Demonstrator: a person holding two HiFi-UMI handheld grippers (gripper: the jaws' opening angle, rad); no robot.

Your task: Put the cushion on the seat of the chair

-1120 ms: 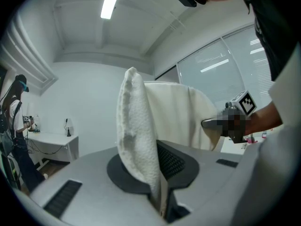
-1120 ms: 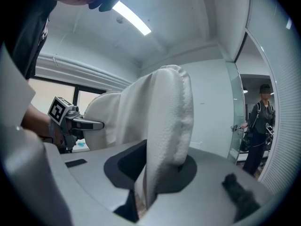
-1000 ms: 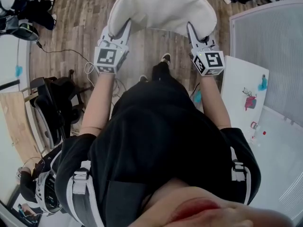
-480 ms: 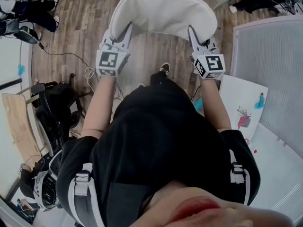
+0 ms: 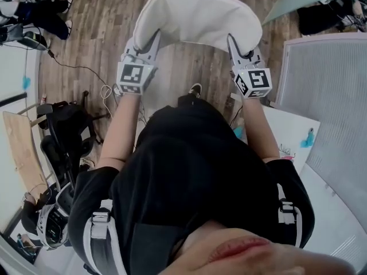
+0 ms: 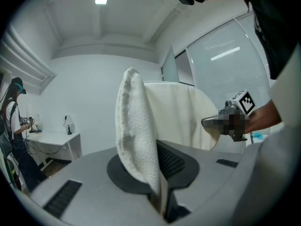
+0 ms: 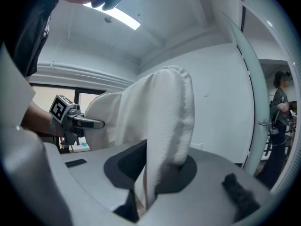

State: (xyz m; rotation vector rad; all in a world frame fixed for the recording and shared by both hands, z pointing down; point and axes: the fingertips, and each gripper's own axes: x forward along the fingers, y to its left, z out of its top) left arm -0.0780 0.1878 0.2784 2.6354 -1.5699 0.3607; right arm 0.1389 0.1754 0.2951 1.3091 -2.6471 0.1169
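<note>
- The cushion [image 5: 200,16], white and soft, is held up in the air at the top centre of the head view, above the wooden floor [image 5: 97,33].
- The left gripper [image 5: 152,39] pinches the left edge of the cushion. In the left gripper view its jaws are pressed onto a fold of the white fabric at the lower centre.
- The right gripper [image 5: 231,40] pinches the right edge in the same way. In the right gripper view the fabric rises from between the closed jaws.
- The cushion bends in an arc between the two grippers.
- Both bare forearms reach forward from the black shirt [image 5: 189,165] in the middle of the frame.
- A dark piece of equipment [image 5: 63,136] stands at the left edge; what it is I cannot tell.
- A white board [image 5: 292,136] lies at the right.
</note>
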